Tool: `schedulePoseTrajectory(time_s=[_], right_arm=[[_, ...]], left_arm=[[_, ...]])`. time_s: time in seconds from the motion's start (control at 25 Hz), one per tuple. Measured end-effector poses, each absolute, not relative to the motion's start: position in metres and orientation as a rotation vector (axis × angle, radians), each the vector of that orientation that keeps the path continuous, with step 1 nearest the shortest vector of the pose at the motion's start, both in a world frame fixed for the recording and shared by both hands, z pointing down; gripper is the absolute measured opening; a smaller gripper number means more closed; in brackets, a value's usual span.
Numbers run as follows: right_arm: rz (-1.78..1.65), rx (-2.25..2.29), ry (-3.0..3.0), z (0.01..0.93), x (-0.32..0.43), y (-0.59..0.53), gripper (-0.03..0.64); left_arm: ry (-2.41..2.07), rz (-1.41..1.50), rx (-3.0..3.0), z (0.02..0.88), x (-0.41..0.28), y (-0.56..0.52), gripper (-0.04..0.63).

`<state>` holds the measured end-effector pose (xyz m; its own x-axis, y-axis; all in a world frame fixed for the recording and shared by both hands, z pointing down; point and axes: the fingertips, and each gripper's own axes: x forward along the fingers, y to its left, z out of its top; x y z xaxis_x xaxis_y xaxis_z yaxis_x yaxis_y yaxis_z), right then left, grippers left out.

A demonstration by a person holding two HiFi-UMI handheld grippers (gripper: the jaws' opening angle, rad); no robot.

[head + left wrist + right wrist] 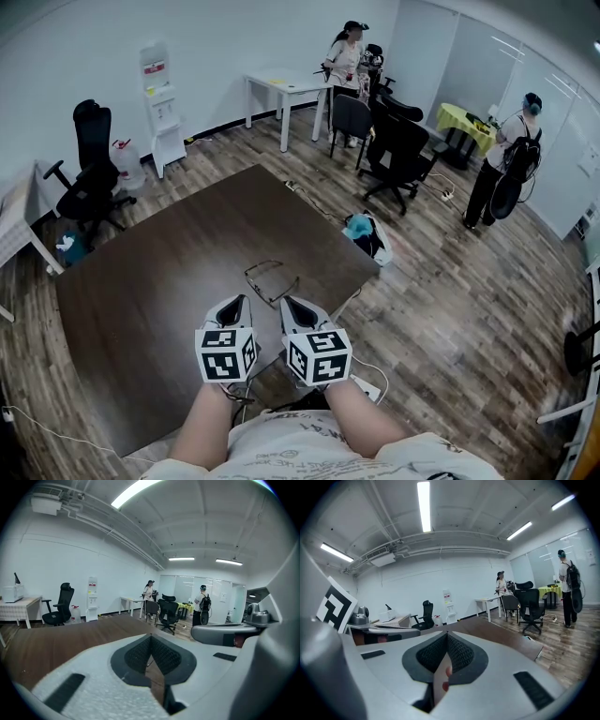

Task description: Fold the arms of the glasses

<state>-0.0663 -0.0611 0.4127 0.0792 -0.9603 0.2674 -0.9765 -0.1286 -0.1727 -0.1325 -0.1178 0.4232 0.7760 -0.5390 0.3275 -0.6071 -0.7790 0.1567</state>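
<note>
A: Thin dark wire-framed glasses (271, 281) lie on the dark brown rectangular wooden surface (159, 272). They sit near its right edge, just ahead of both tools and roughly between them.

B: And the jaws?

A: The left grey-and-black gripper (240, 302) has its jaws closed together with nothing between them. The right grey-and-black gripper (289, 304) is the same, pads meeting and no part of the frame caught. Neither touches the glasses.

B: Which way do the glasses point?

A: From the head view the wire outline reads as a slanted loop. Its long axis seems to run diagonally, from near left to far right. I take the arms to be spread rather than folded, but the wire is too thin to tell which side is the front.

B: So what could go wrong?

A: Mainly that uncertainty. With the jaws closed, a push on the wrong wire would slide the light frame across the smooth top instead of swinging a hinge, possibly towards that nearby right edge. Pressing down on an arm could tip or twist the frame. One tool probably has to steady the front while the other nudges an arm inward. If both go for the same side, the glasses will likely just spin.
</note>
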Motion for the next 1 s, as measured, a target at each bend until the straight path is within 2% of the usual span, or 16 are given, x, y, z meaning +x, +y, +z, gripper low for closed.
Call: schedulePoseTrajectory(time_s=[0.48,1.0], right_arm=[[0.482,2.232,-2.05,0.42,-0.056,-0.093,0.008],[0.545,2.181,-2.075,0.429,0.01,-0.153,0.008]], left_arm=[[-0.897,0.427,2.682,0.44,-0.121,-0.148,0.014],[-0.989,0.511,2.584,0.462,-0.072,-0.204,0.014]])
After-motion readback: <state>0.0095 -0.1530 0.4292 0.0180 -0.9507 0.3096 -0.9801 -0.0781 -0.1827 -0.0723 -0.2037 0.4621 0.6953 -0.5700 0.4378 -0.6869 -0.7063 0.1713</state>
